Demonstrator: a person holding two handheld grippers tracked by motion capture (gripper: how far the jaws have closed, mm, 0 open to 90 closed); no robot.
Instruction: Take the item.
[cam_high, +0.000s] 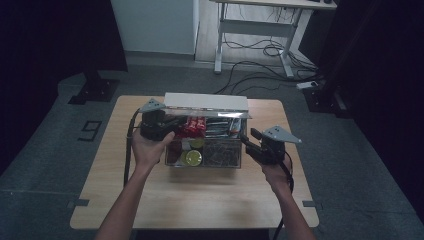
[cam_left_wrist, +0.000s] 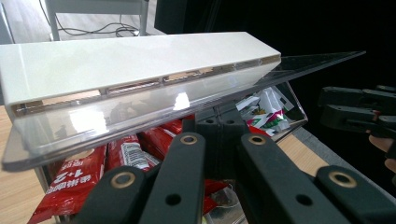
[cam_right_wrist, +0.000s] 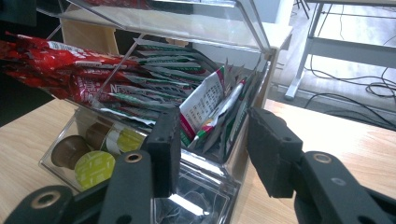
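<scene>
A clear plastic organiser box (cam_high: 220, 161) stands at the middle of the wooden table (cam_high: 200, 200), and its lid (cam_high: 205, 102) with a white bar is raised. Red sachets (cam_high: 195, 126) fill the back, green-topped capsules (cam_high: 193, 157) the front left. My left gripper (cam_high: 175, 127) is at the box's left back; in the left gripper view it (cam_left_wrist: 217, 123) is shut, its tips under the lid (cam_left_wrist: 130, 65). Whether they touch it I cannot tell. My right gripper (cam_high: 250, 139) is open by the right wall. In the right gripper view it (cam_right_wrist: 215, 149) straddles the box's corner above the tea packets (cam_right_wrist: 205, 102).
Bare tabletop lies in front of the box and on both sides. Behind the table stand a white desk frame (cam_high: 260, 30) with cables on the floor (cam_high: 260, 65), and a dark stand base (cam_high: 95, 90) at the back left.
</scene>
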